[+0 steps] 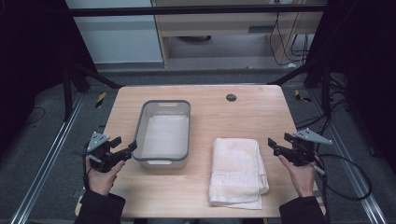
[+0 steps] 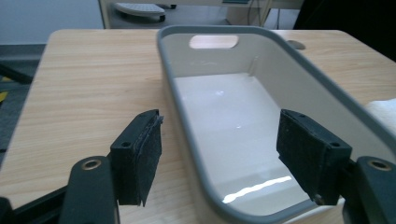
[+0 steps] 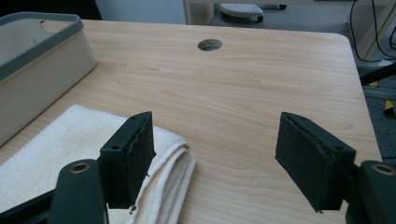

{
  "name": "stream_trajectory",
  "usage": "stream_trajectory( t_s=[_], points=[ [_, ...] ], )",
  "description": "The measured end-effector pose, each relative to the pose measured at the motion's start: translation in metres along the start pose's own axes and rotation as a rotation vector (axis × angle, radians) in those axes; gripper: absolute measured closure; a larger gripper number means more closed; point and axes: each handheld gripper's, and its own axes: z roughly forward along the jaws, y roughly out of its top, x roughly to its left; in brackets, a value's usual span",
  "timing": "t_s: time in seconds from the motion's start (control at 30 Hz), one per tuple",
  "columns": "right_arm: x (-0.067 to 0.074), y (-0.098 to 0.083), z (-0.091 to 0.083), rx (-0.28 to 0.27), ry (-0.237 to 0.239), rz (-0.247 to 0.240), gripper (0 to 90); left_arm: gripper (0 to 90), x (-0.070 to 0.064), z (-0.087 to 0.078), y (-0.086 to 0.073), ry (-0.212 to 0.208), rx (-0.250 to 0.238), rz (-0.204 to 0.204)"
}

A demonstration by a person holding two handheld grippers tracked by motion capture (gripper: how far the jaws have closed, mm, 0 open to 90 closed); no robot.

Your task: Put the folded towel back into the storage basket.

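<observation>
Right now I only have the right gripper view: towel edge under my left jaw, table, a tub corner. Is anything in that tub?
Observer: No. The tub is bare inside, plain white floor; the left gripper view looks straight into it.
Operator: Where's the left gripper?
Observer: The left gripper is at the tub's near left corner, jaws open, nothing between the pads.
Operator: Is the towel folded all the way?
Observer: Yes, from the high view the towel is a folded rectangle lying right of the tub, apart from it.
Operator: And my gripper relative to it?
Observer: The right gripper is just off the towel's far right corner, jaws open, not touching it.
</observation>
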Motion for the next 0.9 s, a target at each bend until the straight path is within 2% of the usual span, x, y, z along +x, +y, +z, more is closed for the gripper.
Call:
stream_trajectory(
  t_s=[0.1, 0.13, 0.2, 0.23, 0.3, 0.33, 0.37, 0.4, 0.5, 0.7, 0.9],
  points=[
    [0.003, 0.002, 0.002, 0.003, 0.008, -0.003, 27.9, 30.6, -0.013, 0.003, 0.005, -0.013, -0.001, 0.033],
    [0.003, 0.002, 0.002, 0.003, 0.008, -0.003, 27.9, 30.7, -0.013, 0.003, 0.005, -0.013, -0.001, 0.033],
    [0.005, 0.004, 0.003, 0.003, 0.016, -0.008, 27.9, 30.8, -0.024, 0.005, 0.008, -0.036, -0.007, 0.041],
    [0.005, 0.005, 0.003, 0.004, 0.019, -0.01, 27.8, 30.9, -0.024, 0.005, 0.008, -0.036, -0.007, 0.041],
    [0.006, 0.007, 0.004, 0.006, 0.028, -0.008, 27.4, 31.0, -0.034, 0.007, 0.011, -0.054, -0.006, 0.059],
    [0.007, 0.008, 0.004, 0.005, 0.032, -0.005, 27.2, 30.9, -0.034, 0.007, 0.011, -0.054, -0.006, 0.059],
    [0.007, 0.009, 0.004, 0.007, 0.035, -0.003, 27.0, 30.9, -0.041, 0.008, 0.013, -0.062, -0.004, 0.069],
    [0.007, 0.009, 0.004, 0.007, 0.035, -0.003, 27.0, 30.9, -0.041, 0.008, 0.013, -0.062, -0.004, 0.069],
    [0.01, 0.012, 0.004, 0.004, 0.041, -0.01, 27.3, 30.9, -0.052, 0.01, 0.016, -0.084, -0.012, 0.081],
    [0.013, 0.017, 0.005, 0.015, 0.044, -0.029, 27.2, 30.6, -0.073, 0.019, 0.015, -0.121, 0.004, 0.114],
    [0.015, 0.019, 0.005, 0.022, 0.052, -0.026, 26.9, 30.7, -0.087, 0.026, 0.014, -0.146, 0.016, 0.127]
  ],
)
